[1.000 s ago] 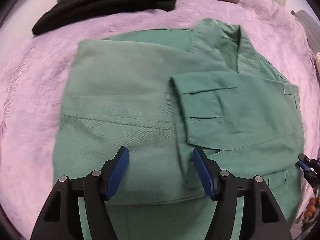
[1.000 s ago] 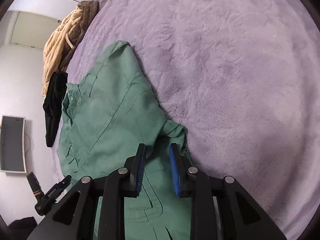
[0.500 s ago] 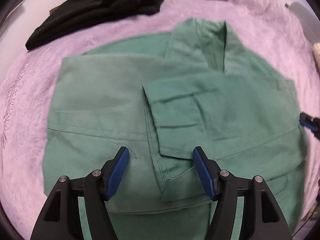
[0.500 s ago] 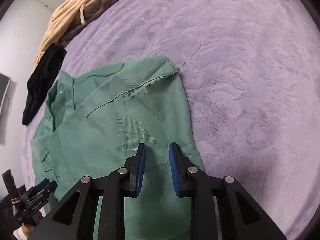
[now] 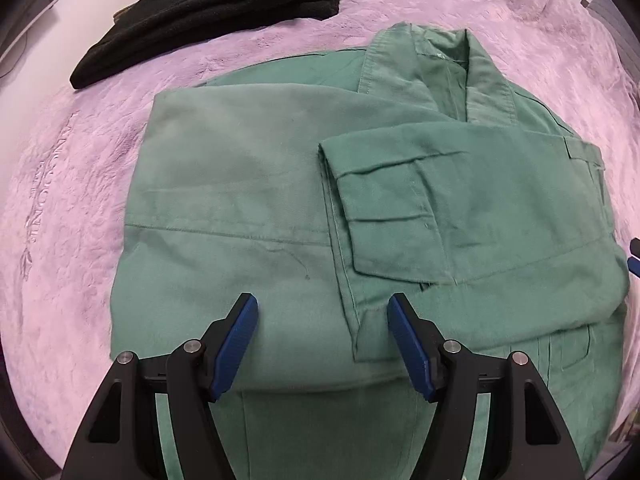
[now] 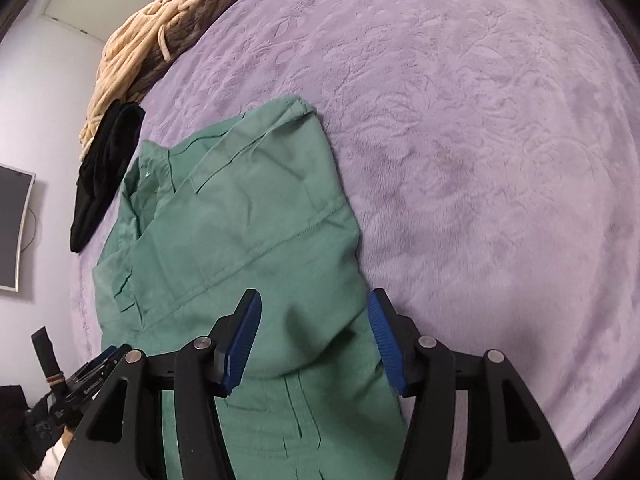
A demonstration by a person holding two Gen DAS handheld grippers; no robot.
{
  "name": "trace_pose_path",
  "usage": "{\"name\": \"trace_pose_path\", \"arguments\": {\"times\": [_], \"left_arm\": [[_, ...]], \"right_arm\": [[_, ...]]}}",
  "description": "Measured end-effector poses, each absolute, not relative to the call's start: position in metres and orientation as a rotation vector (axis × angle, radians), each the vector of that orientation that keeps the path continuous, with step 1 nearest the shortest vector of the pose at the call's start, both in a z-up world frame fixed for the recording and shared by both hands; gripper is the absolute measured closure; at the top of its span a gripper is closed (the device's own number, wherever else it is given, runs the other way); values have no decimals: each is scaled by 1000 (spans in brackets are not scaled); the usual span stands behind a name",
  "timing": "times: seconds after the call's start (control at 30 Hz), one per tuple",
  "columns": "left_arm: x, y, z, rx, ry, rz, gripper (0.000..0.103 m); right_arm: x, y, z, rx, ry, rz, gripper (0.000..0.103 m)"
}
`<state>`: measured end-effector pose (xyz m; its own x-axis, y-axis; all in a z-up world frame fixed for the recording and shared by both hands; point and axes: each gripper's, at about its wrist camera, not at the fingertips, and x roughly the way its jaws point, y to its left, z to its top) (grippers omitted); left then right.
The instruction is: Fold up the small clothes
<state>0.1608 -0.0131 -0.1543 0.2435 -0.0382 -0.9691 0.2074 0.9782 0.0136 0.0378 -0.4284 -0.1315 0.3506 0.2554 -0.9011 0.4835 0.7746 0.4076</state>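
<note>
A green shirt (image 5: 248,184) lies on the purple blanket (image 5: 72,184), collar at the far side, both sides folded inward with a cuffed sleeve (image 5: 392,200) across its middle. My left gripper (image 5: 322,312) hovers open over the shirt's lower part, pads clear of the cloth. In the right wrist view the same green shirt (image 6: 240,232) lies with its right folded edge below my right gripper (image 6: 314,310). Its jaws are opening and stand wide; the cloth lies under them and the blue pads (image 6: 382,336) do not press it.
A black garment (image 5: 208,12) and a tan and brown fleece robe (image 6: 160,36) lie at the blanket's far edge. A wide stretch of bare purple blanket (image 6: 480,160) spreads right of the shirt. A dark screen (image 6: 12,228) hangs on the wall at left.
My right gripper was shut on the shirt's side edge, carried it over onto the shirt, and has now spread its jaws and let go. The left gripper stayed open and shifted slightly.
</note>
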Motion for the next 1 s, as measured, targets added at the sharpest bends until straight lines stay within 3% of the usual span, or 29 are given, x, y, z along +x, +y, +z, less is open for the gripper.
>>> {"name": "trace_pose_path", "arguments": {"times": [0.1,0.33,0.37,0.4,0.43,0.57,1.0], "left_arm": [[148,-14,-149,152,1338,-178,34],[104,-13,-133,134,1387,-165,34],[99,-11,-131,131,1385,-156,23],[94,-10,-128,126,1378,-145,4],[88,-9,-123,123,1363,-131,1],[69,-9,-117,135,1352,-103,1],[28,-15,-111,91,1383,-54,1]], "right_arm": [[18,-416,-125,729,1254,-135,35],[-18,-400,-125,760,1330,-91,33],[-21,-398,-125,761,1338,-86,33],[-24,-397,-125,762,1345,-80,33],[-27,-396,-125,764,1348,-76,33],[-34,-394,-121,759,1356,-50,22],[-41,-379,-103,680,1339,46,18]]}}
